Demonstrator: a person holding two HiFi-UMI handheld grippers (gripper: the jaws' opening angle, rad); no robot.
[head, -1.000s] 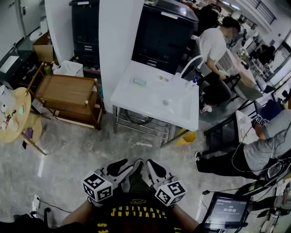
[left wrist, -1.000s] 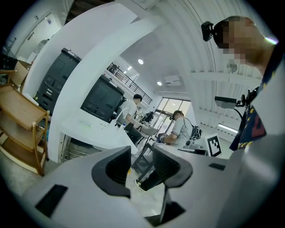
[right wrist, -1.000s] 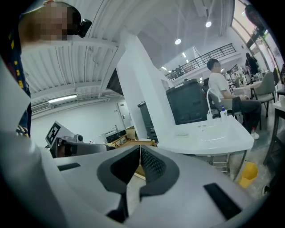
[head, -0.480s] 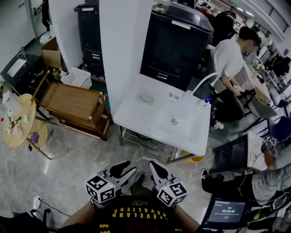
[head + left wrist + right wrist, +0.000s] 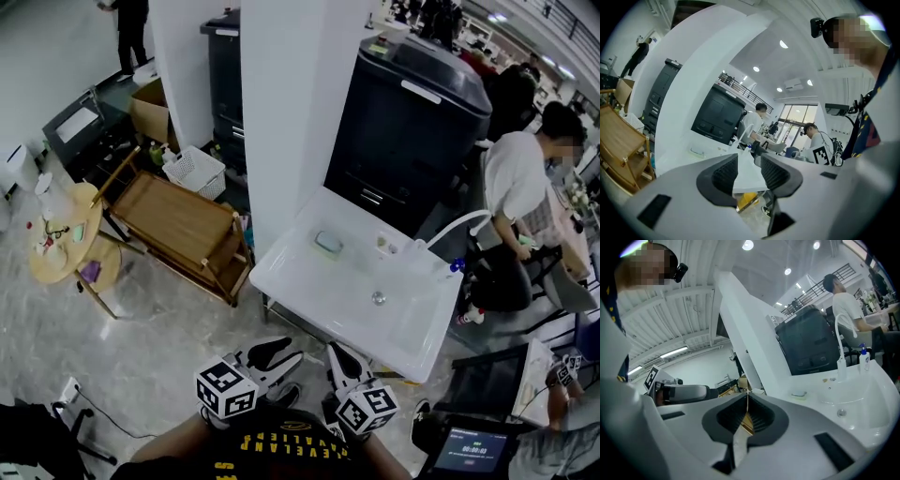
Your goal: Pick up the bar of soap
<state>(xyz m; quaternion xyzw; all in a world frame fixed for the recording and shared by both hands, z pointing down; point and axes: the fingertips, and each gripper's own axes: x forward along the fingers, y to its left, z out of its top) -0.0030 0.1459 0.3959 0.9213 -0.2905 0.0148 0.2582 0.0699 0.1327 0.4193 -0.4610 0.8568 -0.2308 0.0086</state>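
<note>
Since the earlier frames, the white sink unit (image 5: 281, 274) has been brought closer in the head view. The bar of soap (image 5: 328, 242) seems to lie in a small dish left of the basin, well apart from both grippers. The left gripper (image 5: 277, 356) is held with its jaws apart and nothing between them. The right gripper (image 5: 339, 361) is closed and empty.

The soap is probably slippery, so it could be squeezed out of the pads if it is gripped at a rounded edge. The dish could also be dragged along. If the right gripper is used, its jaws must be opened first.

A white pillar (image 5: 291, 112) and a wooden cart (image 5: 183, 220) stand at the left of the approach. The faucet (image 5: 459, 230) rises behind the basin, and a person (image 5: 525, 187) stands near the far right end.
</note>
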